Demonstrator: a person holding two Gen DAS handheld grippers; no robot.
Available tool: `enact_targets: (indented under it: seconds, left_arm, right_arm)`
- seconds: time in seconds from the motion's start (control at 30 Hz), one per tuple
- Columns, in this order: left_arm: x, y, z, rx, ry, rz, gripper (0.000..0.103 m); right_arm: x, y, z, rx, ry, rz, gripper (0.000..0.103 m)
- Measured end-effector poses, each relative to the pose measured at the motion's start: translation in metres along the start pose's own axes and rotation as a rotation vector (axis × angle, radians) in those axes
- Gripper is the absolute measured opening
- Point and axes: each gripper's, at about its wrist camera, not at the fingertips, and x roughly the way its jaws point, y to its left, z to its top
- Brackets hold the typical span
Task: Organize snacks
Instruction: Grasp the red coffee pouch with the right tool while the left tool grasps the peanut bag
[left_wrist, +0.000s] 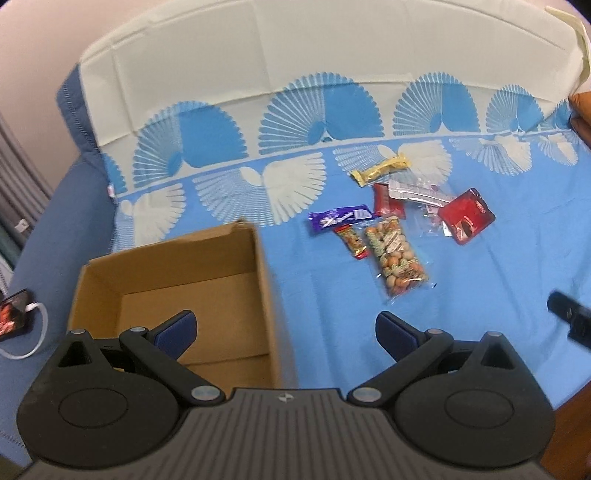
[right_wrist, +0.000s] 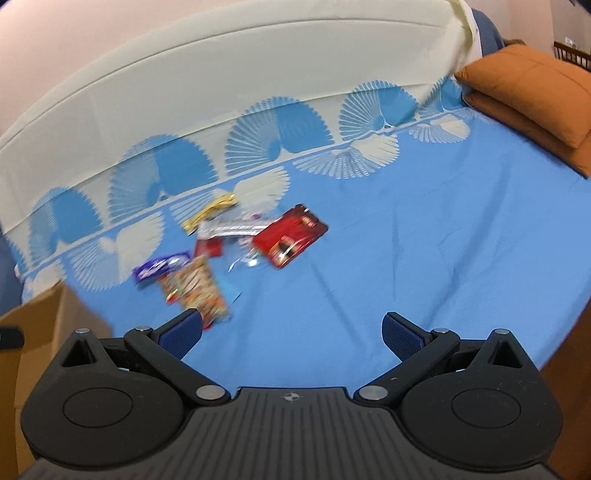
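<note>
Two grippers, left (left_wrist: 286, 332) and right (right_wrist: 291, 334), hover over a bed with jaws spread wide, holding nothing. One open cardboard box (left_wrist: 177, 266) sits on the blue bedsheet (left_wrist: 461, 295) under the left gripper. To the box's right lies a cluster of snacks — one purple bar (left_wrist: 340, 218), one yellow bar (left_wrist: 380, 170), one nut bag (left_wrist: 397, 258), one red pouch (left_wrist: 467, 216), and others overlapping. One orange pillow (right_wrist: 532, 96) rests far right.
</note>
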Motion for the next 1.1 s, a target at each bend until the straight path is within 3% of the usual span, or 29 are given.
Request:
enact_targets:
  seconds: [0.17, 0.33, 0.5, 0.67, 0.83, 1.0, 1.1]
  left_arm:
    - [0.060, -0.027, 0.026, 0.024, 0.065, -0.023, 0.103]
    - [0.126, -0.053, 0.043, 0.041, 0.164, -0.022, 0.103]
    - [0.156, -0.055, 0.049, 0.020, 0.198, -0.014, 0.103]
    - [0.180, -0.066, 0.050, 0.035, 0.222, -0.025, 0.103]
    - [0.204, -0.079, 0.057, 0.023, 0.249, -0.054, 0.103]
    - [0.231, -0.102, 0.073, 0.002, 0.273, -0.112, 0.103]
    - [0.249, -0.117, 0.080, 0.002, 0.293, -0.121, 0.103]
  right_arm:
    - [0.069, -0.024, 0.035, 0.089, 0.061, 0.037, 0.103]
    - [0.154, -0.033, 0.066, 0.096, 0.128, 0.063, 0.103]
    - [0.247, -0.010, 0.099, 0.070, 0.176, 0.055, 0.103]
    - [0.319, 0.015, 0.103, -0.026, 0.210, -0.033, 0.103]
    - [0.313, -0.023, 0.085, -0.025, 0.200, -0.209, 0.103]
    - [0.276, -0.077, 0.067, 0.026, 0.219, -0.195, 0.103]
    - [0.265, -0.088, 0.059, 0.040, 0.209, -0.172, 0.103]
